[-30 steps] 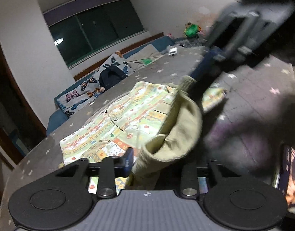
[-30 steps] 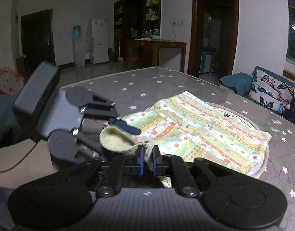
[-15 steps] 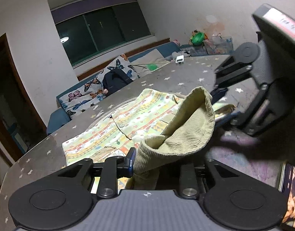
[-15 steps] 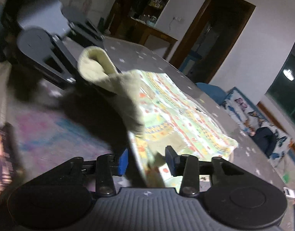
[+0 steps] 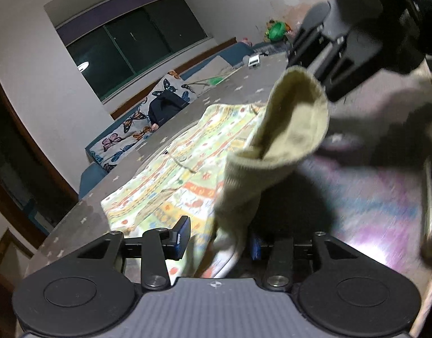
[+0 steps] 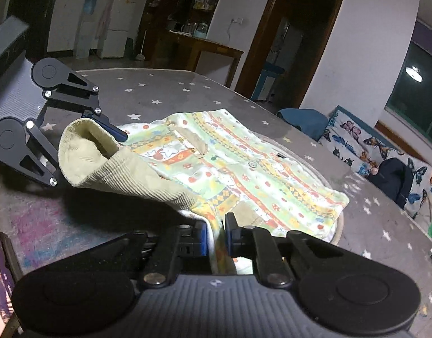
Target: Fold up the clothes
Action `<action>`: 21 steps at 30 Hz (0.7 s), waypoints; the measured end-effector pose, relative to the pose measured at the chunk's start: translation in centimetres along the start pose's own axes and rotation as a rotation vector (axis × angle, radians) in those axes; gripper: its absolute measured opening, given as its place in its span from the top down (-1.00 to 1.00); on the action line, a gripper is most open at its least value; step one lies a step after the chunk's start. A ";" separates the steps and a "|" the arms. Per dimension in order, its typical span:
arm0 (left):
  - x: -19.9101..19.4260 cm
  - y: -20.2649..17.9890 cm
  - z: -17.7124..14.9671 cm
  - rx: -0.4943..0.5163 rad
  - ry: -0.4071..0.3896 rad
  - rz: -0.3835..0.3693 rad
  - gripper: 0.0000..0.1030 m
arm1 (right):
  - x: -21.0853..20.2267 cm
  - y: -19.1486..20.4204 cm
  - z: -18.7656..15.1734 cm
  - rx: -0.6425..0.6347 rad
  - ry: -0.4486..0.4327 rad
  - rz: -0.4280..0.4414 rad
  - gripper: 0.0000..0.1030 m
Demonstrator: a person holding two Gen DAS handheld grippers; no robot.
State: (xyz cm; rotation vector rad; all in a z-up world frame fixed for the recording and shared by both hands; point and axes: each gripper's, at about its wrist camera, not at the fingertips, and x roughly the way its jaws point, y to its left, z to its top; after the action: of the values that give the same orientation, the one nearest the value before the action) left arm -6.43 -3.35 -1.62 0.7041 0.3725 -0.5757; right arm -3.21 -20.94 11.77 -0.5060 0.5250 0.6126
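The bench (image 6: 165, 90), grey with small white stars, carried everything I was working over. Spread across it lay the printed garment (image 6: 244, 169), its long axis running away from my right gripper (image 6: 216, 238) toward the butterfly-patterned sofa (image 6: 385, 152). Its olive corduroy sleeve (image 6: 123, 169) was lifted off the surface, slung crosswise between my two tools, cuff opening toward the left gripper (image 5: 218, 239). The right jaws had just closed and were pinching the garment's near edge. The left jaws had just been opening; cloth hung between them, but only one blue pad (image 5: 182, 236) showed clearly, so I think that grip was released, though the blur left me unsure. I judged the right hand the nearer and better placed to carry the sleeve inward across the body.
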 end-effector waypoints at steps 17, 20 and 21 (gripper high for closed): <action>-4.4 1.3 -1.2 -0.094 0.006 -0.034 0.83 | -2.4 1.5 -0.6 -0.009 -0.023 -0.016 0.89; -7.6 0.9 -0.9 -0.138 -0.013 -0.060 0.83 | -5.1 2.2 -0.9 0.005 -0.038 0.011 0.89; -8.7 0.7 -0.8 -0.140 -0.018 -0.066 0.83 | -6.1 2.6 -1.0 0.007 -0.042 0.025 0.89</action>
State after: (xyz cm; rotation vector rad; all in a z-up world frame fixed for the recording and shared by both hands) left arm -12.98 0.82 2.52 0.5530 0.4160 -0.6120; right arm -9.47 -22.15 13.90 -0.4795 0.4941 0.6433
